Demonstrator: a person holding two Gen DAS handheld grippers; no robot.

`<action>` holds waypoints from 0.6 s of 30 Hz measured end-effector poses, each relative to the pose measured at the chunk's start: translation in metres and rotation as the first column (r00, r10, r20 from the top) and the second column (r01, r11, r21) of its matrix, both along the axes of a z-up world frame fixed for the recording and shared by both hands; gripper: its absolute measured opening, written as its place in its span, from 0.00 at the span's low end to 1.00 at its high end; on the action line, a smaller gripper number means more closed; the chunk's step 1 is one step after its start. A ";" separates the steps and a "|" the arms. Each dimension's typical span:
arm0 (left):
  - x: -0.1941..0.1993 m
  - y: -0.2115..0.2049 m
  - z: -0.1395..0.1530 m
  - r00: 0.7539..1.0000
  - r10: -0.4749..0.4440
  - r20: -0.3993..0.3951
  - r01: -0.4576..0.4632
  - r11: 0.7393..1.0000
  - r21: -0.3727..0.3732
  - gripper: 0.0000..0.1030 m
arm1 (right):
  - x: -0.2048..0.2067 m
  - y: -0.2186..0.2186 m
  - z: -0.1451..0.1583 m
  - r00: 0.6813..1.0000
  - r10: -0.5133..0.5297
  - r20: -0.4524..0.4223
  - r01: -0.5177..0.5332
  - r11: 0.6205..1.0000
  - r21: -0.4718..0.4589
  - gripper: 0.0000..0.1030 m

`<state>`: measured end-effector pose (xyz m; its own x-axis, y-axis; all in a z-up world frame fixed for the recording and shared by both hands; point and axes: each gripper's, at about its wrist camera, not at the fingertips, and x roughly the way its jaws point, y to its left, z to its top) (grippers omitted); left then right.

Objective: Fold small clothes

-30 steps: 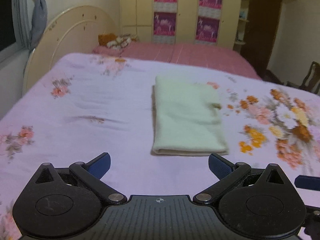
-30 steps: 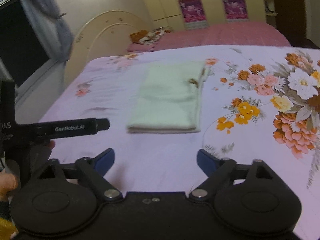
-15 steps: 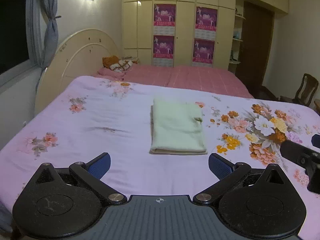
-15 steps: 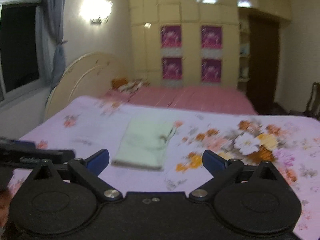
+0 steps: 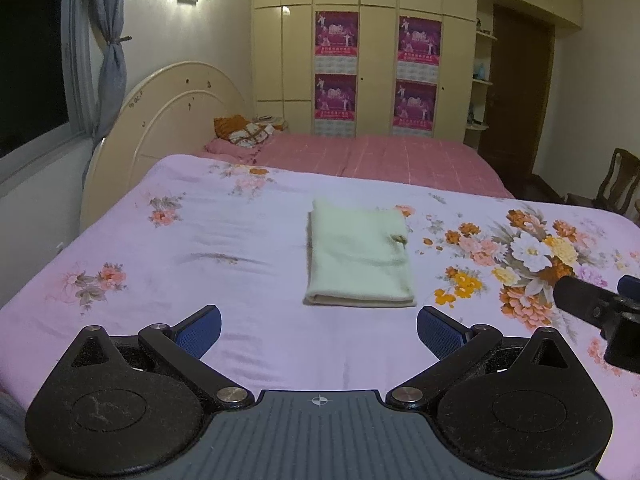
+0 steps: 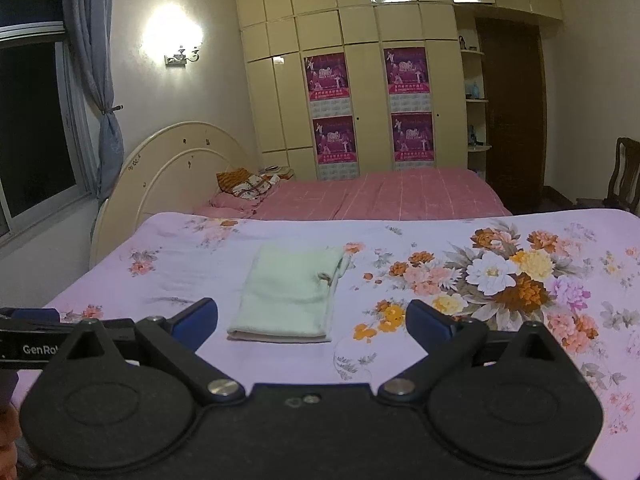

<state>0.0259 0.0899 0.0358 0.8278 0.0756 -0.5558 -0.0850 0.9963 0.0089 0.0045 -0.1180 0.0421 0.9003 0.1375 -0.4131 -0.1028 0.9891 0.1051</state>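
Both tools stand released: the left tool [image 5: 318, 326] has its blue pads spread wide with nothing between them, and the right tool [image 6: 312, 322] likewise holds nothing, its jaws as far apart as they go; each is well short of the cloth and above the bed. Ahead of the left tool, centred between its pads, lies the pale green garment [image 5: 358, 256], folded into a neat upright rectangle on the lilac flowered bedspread [image 5: 224, 240]; from the right tool it sits ahead and a little toward the left pad [image 6: 290, 290]. Its near edge shows stacked layers, and a small dark tag or loop sticks out at the far right corner; what that is I cannot tell.

By my reading the fold is finished or nearly so, and the step in hand is to pull clear and check the result. To do it well: keep both tools open and off the cloth so no pad snags a layer; look along the near edge for layers that have slipped; if the right side bulges at that tag, press it flat with a closed pad from above, not a pinch; should another fold be wanted, take the two near corners together, one per tool, lift low, and carry them evenly to the far edge so the stack stays square.
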 end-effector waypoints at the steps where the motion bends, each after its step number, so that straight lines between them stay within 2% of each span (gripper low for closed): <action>1: 0.000 0.000 0.000 1.000 0.001 0.001 -0.001 1.000 0.002 1.00 | 0.001 0.000 -0.001 1.000 0.005 -0.001 -0.005 1.000 -0.001 0.97; 18: 0.005 -0.002 -0.002 1.000 0.009 -0.004 -0.009 1.000 0.004 1.00 | 0.003 0.001 -0.005 1.000 0.021 -0.018 -0.021 1.000 0.005 0.98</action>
